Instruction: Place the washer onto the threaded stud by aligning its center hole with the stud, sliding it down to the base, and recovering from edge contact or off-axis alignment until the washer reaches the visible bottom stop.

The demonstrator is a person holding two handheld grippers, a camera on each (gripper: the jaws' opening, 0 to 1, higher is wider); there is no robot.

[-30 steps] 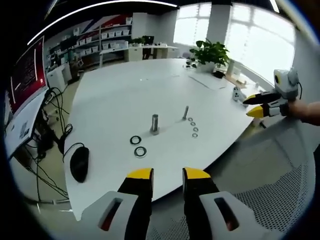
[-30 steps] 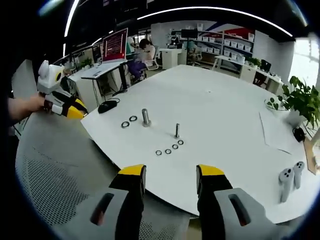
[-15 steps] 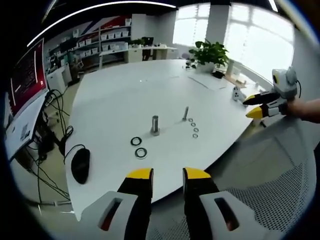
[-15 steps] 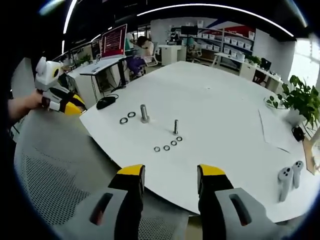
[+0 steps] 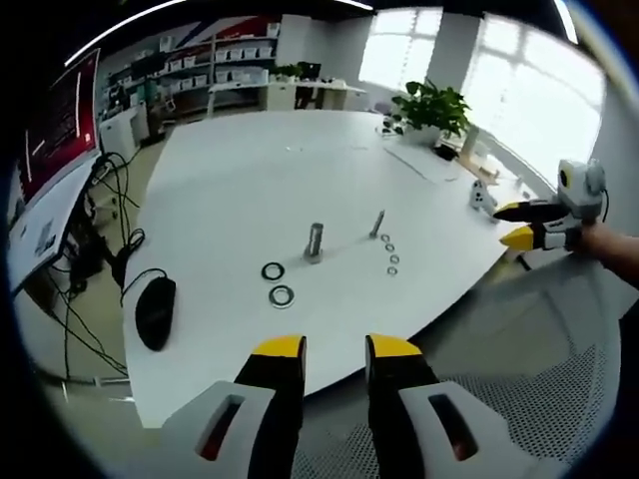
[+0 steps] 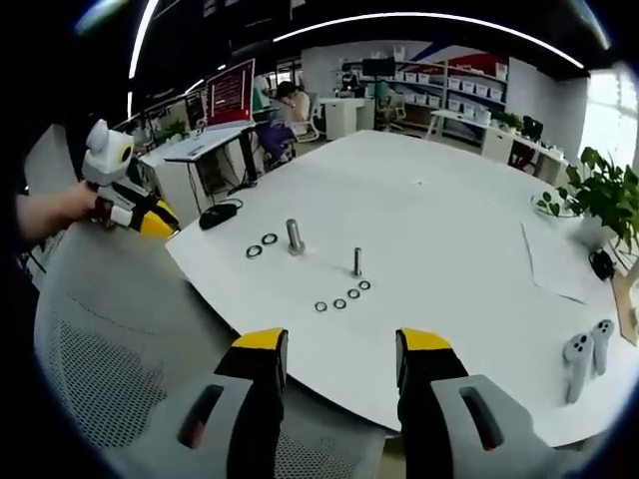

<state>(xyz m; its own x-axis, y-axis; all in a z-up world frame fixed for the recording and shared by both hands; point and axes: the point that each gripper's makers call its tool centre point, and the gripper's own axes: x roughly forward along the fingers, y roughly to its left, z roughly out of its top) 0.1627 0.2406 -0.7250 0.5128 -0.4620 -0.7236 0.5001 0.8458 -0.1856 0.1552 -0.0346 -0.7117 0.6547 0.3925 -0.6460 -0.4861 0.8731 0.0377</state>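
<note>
Both empty and open, the left gripper [image 5: 333,349] and right gripper [image 6: 333,344] are held back off the table [image 6: 449,230]; washers [image 6: 339,303] lie flat just near of the upright stud [image 6: 357,261], straight ahead of the right one.

The left gripper view looked from off the table's [image 5: 250,170] near edge, over its own jaws, toward windows. The right gripper view looked from another edge of the same table [image 6: 449,220], toward shelves and a red screen. Both stood well back. They shared the two studs and loose washers mid-table, and each caught the other gripper at its side.
</note>
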